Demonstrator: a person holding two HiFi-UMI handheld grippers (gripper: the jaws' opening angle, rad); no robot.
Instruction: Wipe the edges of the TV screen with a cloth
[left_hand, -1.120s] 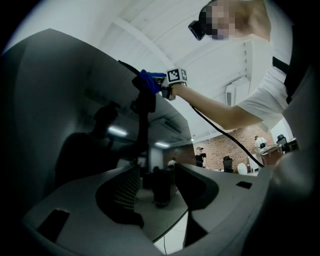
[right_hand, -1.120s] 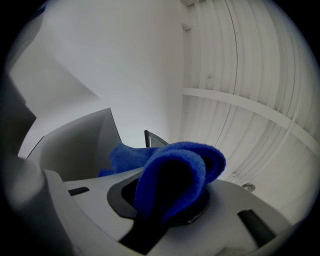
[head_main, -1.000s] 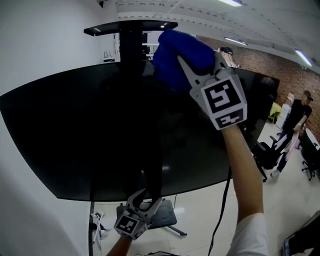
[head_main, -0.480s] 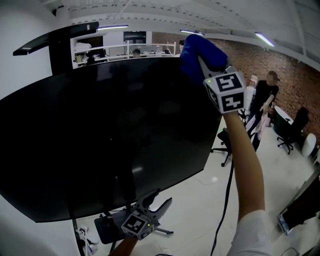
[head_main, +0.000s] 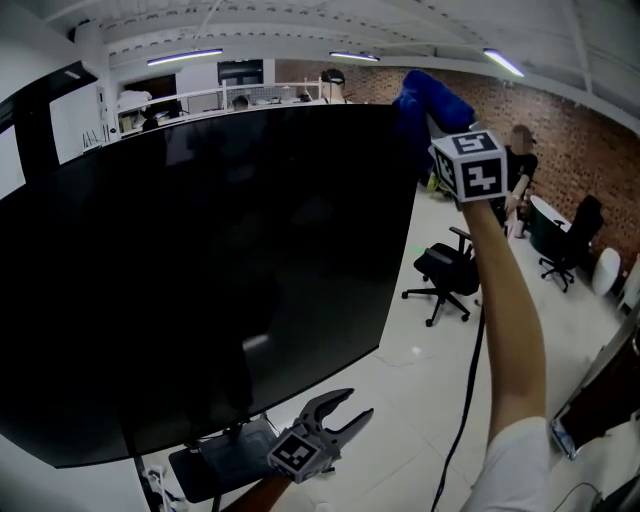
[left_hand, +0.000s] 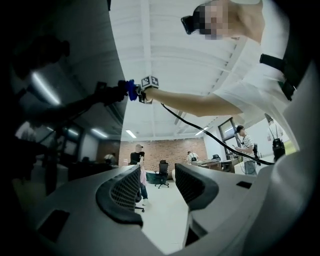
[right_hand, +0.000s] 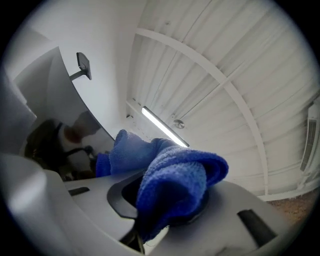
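- one tv screen, black and unlit, fills most of the head view. its long axis runs from lower left to upper right there, and the glass faces the person.
- one bare arm reaches up from the lower right to the screen's top right corner. a black cable hangs beside it.
- two office chairs stand on the pale floor past the screen's right edge, well apart from each other.
- three strip lights show on the ceiling.
- there are two grippers. the right gripper points up and away at that top right corner, its marker cube turned to the camera. its jaws are clamped on the cloth.
- the left gripper sits low, below the screen's bottom edge. its jaws are spread, with only floor seen between them.
- one cloth, blue and bunched, wads over the right jaw tips and touches the screen's edge at the top right corner. in the right gripper view its blue reflection shows in the glass.
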